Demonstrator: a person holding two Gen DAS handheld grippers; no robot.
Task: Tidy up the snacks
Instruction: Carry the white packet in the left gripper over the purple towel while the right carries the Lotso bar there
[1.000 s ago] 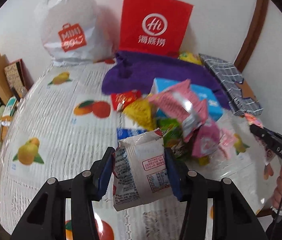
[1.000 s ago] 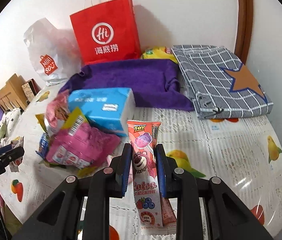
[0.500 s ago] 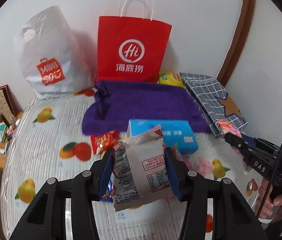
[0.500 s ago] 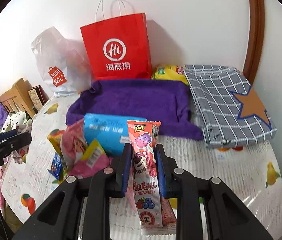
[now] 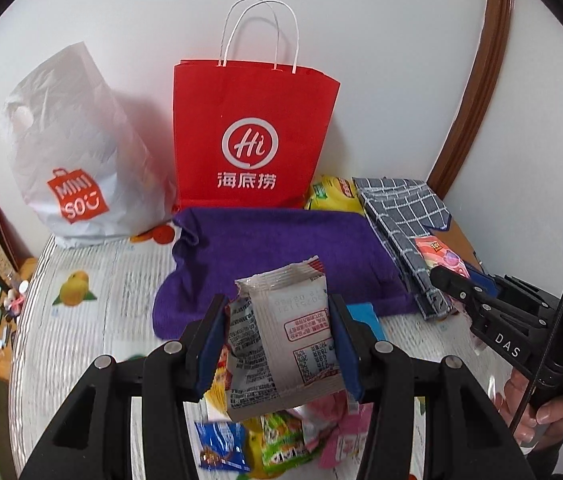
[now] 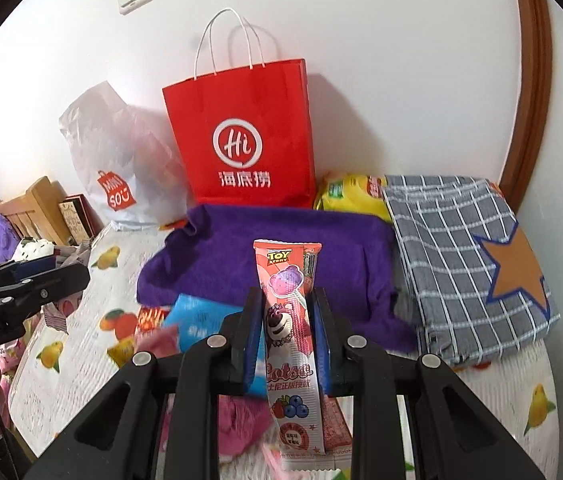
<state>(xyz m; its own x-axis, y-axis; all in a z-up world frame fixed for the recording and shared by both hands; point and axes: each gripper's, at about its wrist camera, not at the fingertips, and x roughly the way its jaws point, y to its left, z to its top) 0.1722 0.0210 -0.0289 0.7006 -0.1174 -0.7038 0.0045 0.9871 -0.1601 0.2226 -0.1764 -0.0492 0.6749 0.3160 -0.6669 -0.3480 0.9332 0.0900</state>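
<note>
My left gripper [image 5: 279, 320] is shut on a white snack packet [image 5: 285, 336] and holds it up above the snack pile [image 5: 273, 440]. My right gripper [image 6: 285, 316] is shut on a pink Toy Story candy pack [image 6: 289, 328], held upright above the table. A red paper bag [image 5: 253, 132] stands open at the back against the wall; it also shows in the right wrist view [image 6: 241, 140]. The right gripper shows at the right of the left wrist view [image 5: 465, 288], the left gripper at the left of the right wrist view [image 6: 29, 280].
A white Miniso plastic bag [image 5: 77, 152] stands left of the red bag. A purple towel [image 5: 281, 248] lies before it, a blue tissue pack [image 6: 201, 320] in front. A grey checked cloth [image 6: 469, 256] and a yellow packet [image 6: 353, 196] lie at the right.
Both grippers have risen and tilted up toward the red bag with their packs still held. The snack pile has dropped low in both views.
</note>
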